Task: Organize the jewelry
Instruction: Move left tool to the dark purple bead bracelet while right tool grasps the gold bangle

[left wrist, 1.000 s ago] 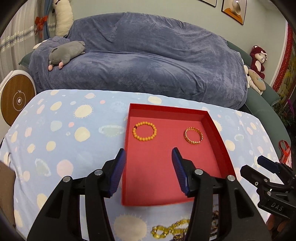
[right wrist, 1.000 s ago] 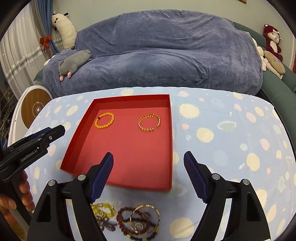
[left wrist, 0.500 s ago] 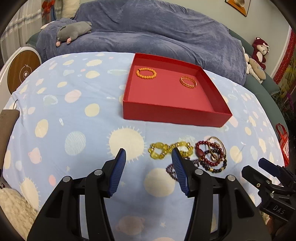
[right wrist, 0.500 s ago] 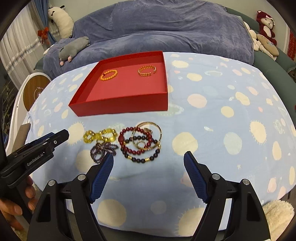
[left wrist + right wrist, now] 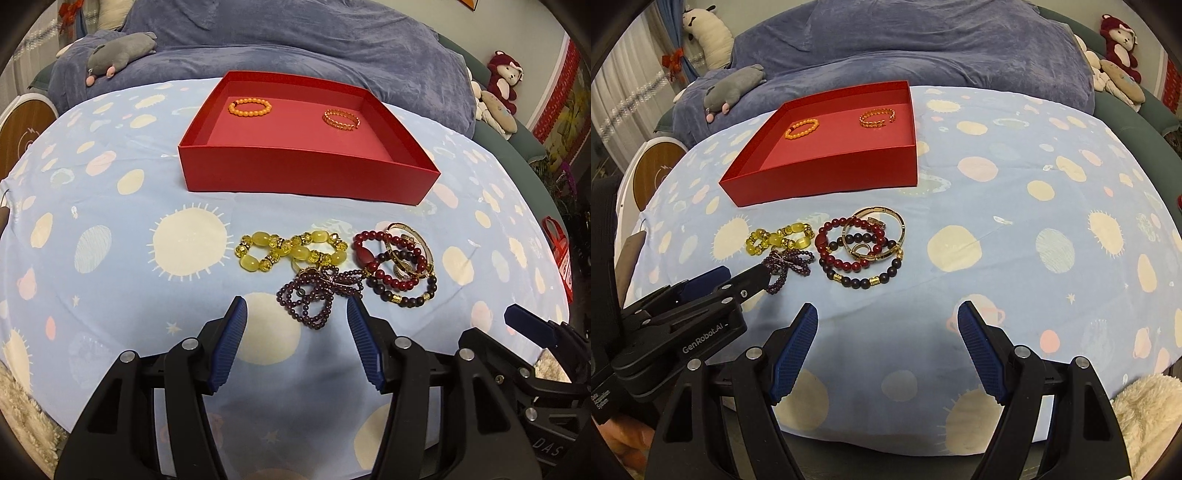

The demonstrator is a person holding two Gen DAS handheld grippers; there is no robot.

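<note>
A red box stands on the patterned cloth with an orange bead bracelet and a gold bangle inside. In front of it lies a loose pile: a yellow bead bracelet, a purple bead strand, dark red beads and a gold bangle. My left gripper is open, and the near end of the purple strand shows between its fingertips, untouched. The right gripper is open and holds nothing. It hovers just short of the dark bead bracelet.
The blue cloth with suns and planets covers a rounded table. A blue-covered sofa with plush toys runs behind it. A round wooden-faced object stands at the left, and white fluffy fabric at the near right.
Both grippers have drawn back from above the red box and sunk toward the near side of the table. The loose jewelry pile now lies just ahead of them. Jaw widths look unchanged.
</note>
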